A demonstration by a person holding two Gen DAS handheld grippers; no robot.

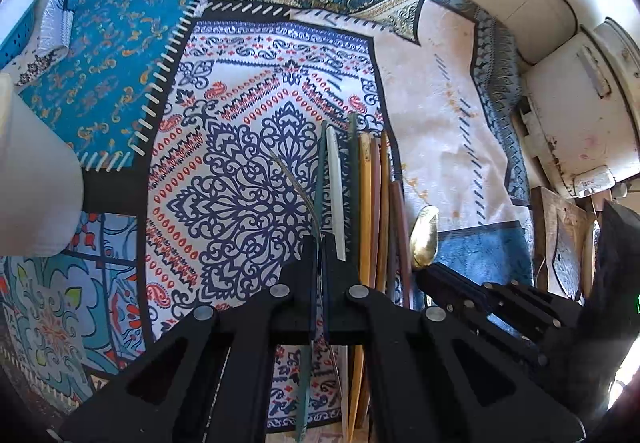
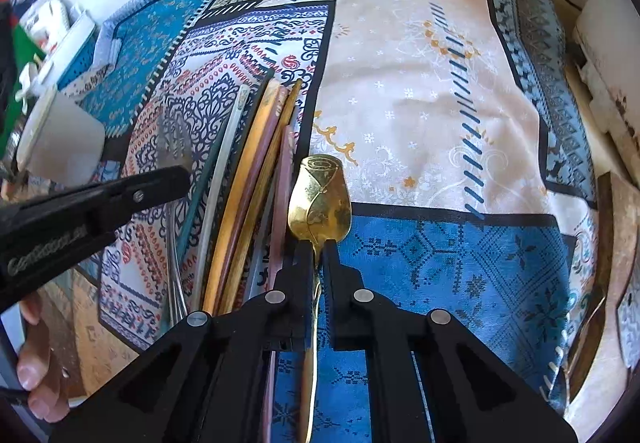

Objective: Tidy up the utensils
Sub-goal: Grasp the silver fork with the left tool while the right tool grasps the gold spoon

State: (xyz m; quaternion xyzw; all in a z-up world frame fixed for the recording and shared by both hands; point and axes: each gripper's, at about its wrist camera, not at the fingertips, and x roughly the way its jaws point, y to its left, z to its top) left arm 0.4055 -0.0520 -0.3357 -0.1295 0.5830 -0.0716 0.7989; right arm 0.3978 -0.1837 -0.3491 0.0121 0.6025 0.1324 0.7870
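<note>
Gold-coloured metal marks the one piece set apart: a spoon (image 2: 320, 191) whose neck is pinched between the clenched jaws of the right hand-held gripper (image 2: 317, 255), its bowl lying over the patchwork-print cloth (image 2: 420, 103) that covers the surface.

The left hand-held gripper (image 1: 319, 255) is likewise clamped, on a thin silver utensil (image 1: 298, 183) — it looks like a fork seen edge-on, though the tines are blurred in the right wrist view.

Between and beside the two grips lies a row of long, thin utensils (image 1: 368, 195), side by side and roughly parallel: dark green, white, yellow, wooden and brown handles. Which kind each one is cannot be told.

Progress, as judged: the sorting appears partly done. The row is aligned; the spoon and the silver piece are in hand and not yet placed. A white container (image 1: 36, 179) stands at the left edge of the cloth, well apart from the row; whether it is the destination cannot be told.

Writing: pale lettering runs along the side of the left hand-held gripper in the right wrist view — not legible. No other labels can be read.
</note>
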